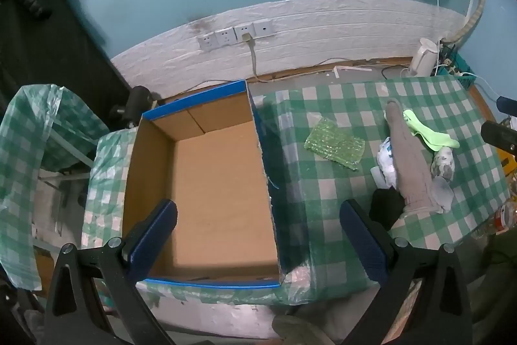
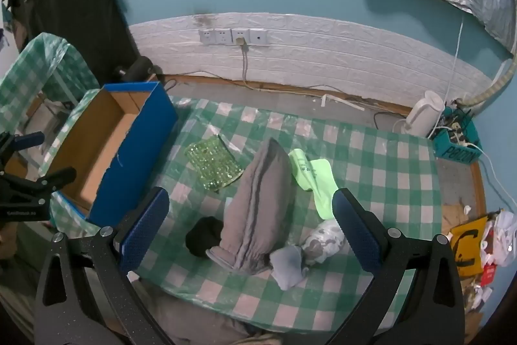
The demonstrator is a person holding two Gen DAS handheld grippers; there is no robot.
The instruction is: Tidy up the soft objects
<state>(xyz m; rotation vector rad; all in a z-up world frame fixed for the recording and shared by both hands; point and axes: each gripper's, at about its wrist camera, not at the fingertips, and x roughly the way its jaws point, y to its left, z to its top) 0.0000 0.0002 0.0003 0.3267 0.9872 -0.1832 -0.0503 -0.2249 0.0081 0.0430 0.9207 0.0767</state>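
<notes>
Lying in a loose pile on the green-checked tablecloth (image 2: 371, 151), the soft objects await sorting: a long grey cloth item (image 2: 258, 206) with a gathered cuff at its near end, a lime-green sock (image 2: 315, 180) just right of it, a black bundle (image 2: 203, 235) touching its near-left edge, a patterned rolled sock (image 2: 323, 240) and a pale grey-blue piece (image 2: 289, 264) at its near-right. A green bubble-wrap sheet (image 2: 213, 165) lies flat between the pile and the box. The blue cardboard box (image 1: 210, 183) stands to the left of the pile, open-topped and with nothing inside it. Judged from this layout, no item has yet been stowed and the work is at its starting step. The next move calls for bringing one gripper down onto a single item, most readily the grey cloth item on top, closing on a fold thick enough to hold, and carrying it left over the box wall. The right gripper (image 2: 250, 231) hangs above the near end of the pile, angled steeply downward, fully spread and holding nothing. The left gripper (image 1: 258, 235) is poised over the box's near-right edge, likewise tilted down, fully spread and holding nothing.
</notes>
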